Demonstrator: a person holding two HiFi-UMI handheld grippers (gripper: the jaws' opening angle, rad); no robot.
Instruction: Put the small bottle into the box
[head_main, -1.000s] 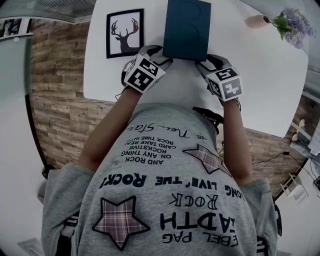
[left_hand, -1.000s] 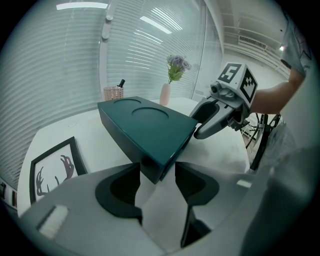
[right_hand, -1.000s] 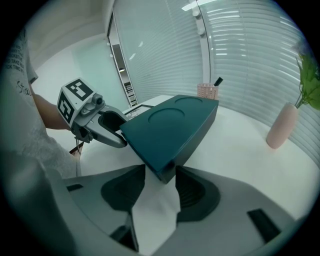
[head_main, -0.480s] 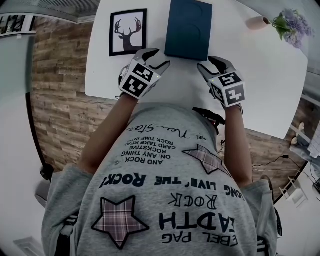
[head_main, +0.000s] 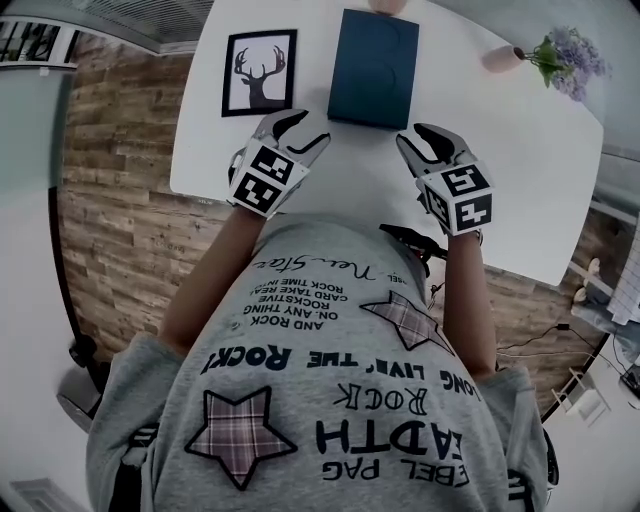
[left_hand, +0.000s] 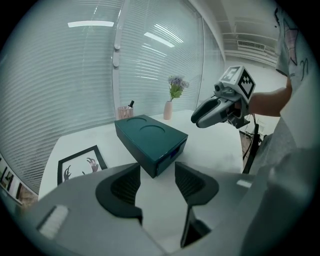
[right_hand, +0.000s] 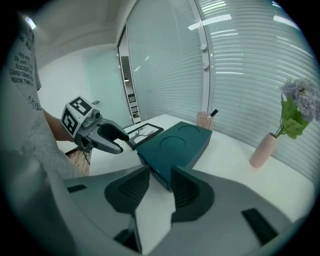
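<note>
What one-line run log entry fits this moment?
left gripper open, empty | right gripper open, empty, jaws just been closing | box on table, untouched | small bottle not seen

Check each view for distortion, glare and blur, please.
Head view: heavy fisheye, dark corners, white table evenly lit. Left gripper view: light streaks glare on the blinds; teal box sharp. Right gripper view: same streaks, corners black.

Box (head_main: 374, 68) dark teal, two circles on top. Table (head_main: 500, 170) white. Picture (head_main: 260, 73): black frame, black deer on white. Vase (head_main: 497, 58) pink, flowers (head_main: 565, 52) purple, green leaves. Floor (head_main: 120, 230) brown wood planks. Shirt (head_main: 330, 400) grey, plaid stars, black lettering.
</note>
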